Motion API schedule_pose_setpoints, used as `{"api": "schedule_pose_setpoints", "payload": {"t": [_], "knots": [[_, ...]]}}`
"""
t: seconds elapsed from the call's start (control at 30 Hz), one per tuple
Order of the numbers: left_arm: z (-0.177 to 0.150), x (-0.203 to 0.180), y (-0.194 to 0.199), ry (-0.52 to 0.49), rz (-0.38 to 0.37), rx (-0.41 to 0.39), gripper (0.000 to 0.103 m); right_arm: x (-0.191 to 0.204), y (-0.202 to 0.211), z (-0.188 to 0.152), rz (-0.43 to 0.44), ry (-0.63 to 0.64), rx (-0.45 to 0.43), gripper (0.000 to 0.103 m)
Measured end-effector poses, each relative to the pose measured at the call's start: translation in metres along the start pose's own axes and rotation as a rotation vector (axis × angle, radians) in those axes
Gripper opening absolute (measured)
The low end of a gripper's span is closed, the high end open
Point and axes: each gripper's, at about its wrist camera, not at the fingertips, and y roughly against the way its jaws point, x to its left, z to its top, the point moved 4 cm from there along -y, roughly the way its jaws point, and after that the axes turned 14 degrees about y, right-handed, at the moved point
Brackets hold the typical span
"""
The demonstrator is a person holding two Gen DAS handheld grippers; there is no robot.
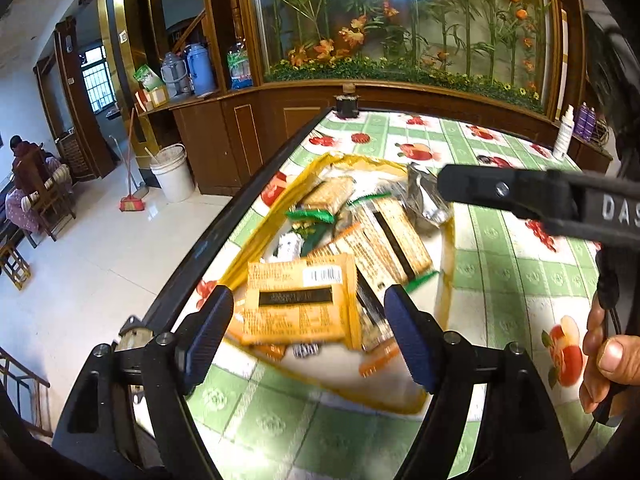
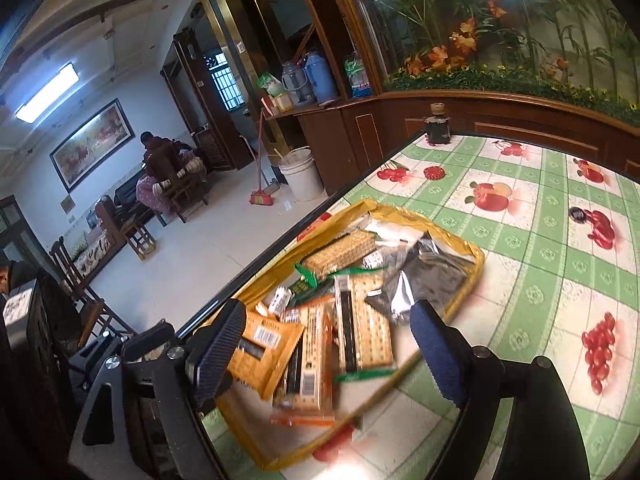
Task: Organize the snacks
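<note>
Here the flat orange snack packet (image 1: 298, 304) is lying atop the pile in the yellow-rimmed tray (image 1: 256, 236), long axis crosswise, just ahead of the left gripper (image 1: 310, 320); both grippers are gaping wide, grasping nothing, the right gripper (image 2: 328, 344) hovering alongside.

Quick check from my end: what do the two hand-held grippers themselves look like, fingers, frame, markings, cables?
The left hand-held gripper and the right hand-held gripper each have a black frame with silver screws and dark blue ribbed fingers. The right one's side carries white letters "DAS"; a black cable runs by the hand.
</note>
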Motion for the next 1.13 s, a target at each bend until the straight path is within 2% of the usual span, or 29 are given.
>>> {"api": "schedule_pose_setpoints", "payload": {"t": [0.13,0.53,0.77,1.13], "knots": [[-0.013,-0.003,0.006,-0.022,-0.027,0.071,0.078,0.003,0.013,-0.017,0.004,0.024,0.012,0.086],[-0.032,-0.012,0.028,-0.035,-0.118,0.148,0.078,-0.008,0.039,-0.051,-0.055,0.054,0.071,0.086],[-0.032,-0.013,0.038,-0.041,-0.137,0.132,0.078,0.001,0.028,-0.063,-0.048,0.112,0.131,0.086],[-0.025,0.0,0.042,-0.006,-0.134,0.098,0.079,0.023,0.01,-0.064,-0.033,0.187,0.177,0.086]]}}
